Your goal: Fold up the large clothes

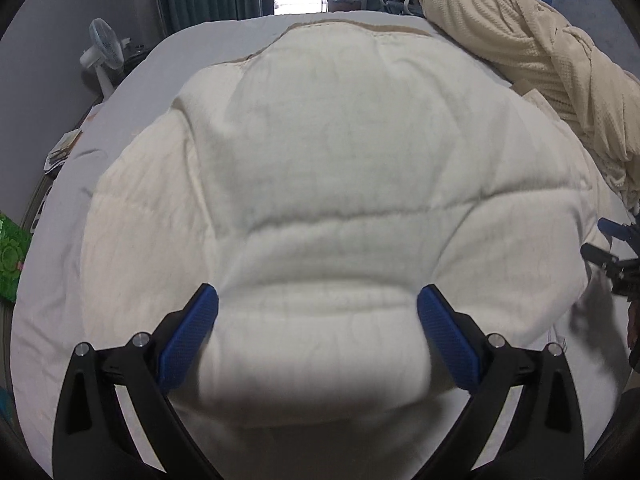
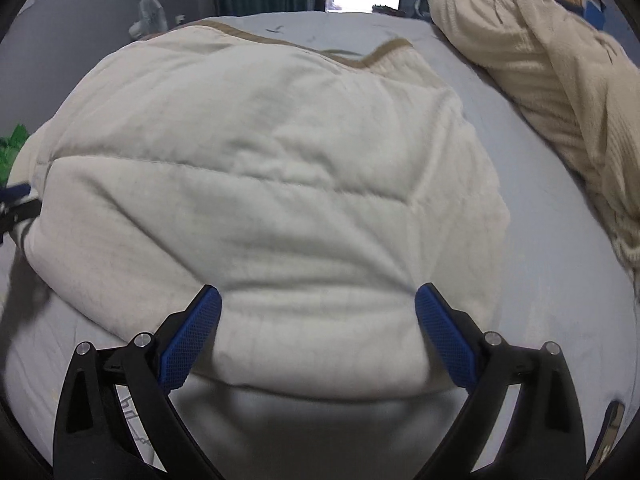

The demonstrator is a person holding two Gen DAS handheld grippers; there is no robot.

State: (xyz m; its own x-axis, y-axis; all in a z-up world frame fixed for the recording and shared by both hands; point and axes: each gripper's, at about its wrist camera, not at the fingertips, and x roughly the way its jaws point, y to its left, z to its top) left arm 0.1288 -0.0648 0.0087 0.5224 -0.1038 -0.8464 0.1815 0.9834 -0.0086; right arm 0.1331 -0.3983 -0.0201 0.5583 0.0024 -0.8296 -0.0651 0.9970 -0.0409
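A big cream quilted garment (image 1: 320, 184) — thick and padded, with a tan trim along its far edge — lies spread on the bed (image 1: 52, 264), directly ahead of both grippers. The left gripper (image 1: 318, 332) stands with its jaws wide apart, the blue pads (image 1: 188, 344) flanking the near hem of the padded cloth without pinching it. The right gripper (image 2: 318, 332) is the same: spread wide, the near edge bulging between its pads, nothing clamped. Whether the pads actually touch the fabric I cannot tell.

It looks soft, bulky and light for its size. I would expect it to sag and spring back rather than hold a crease, and a thick roll of it may slip out of a shallow pinch. The sensible hold is the near hem, one gripper toward each corner, biting deep enough to catch every layer.

Its long axis seems to run away from the grippers, near hem to the tan-trimmed edge at the far end, so a fold would carry the near edge forward over the body. Beyond the right gripper's right pad, well apart from the garment, a heap of ribbed cream blanket (image 2: 540, 80) lies along the bed. Off past the left gripper's left pad stands a fan (image 1: 105, 52).
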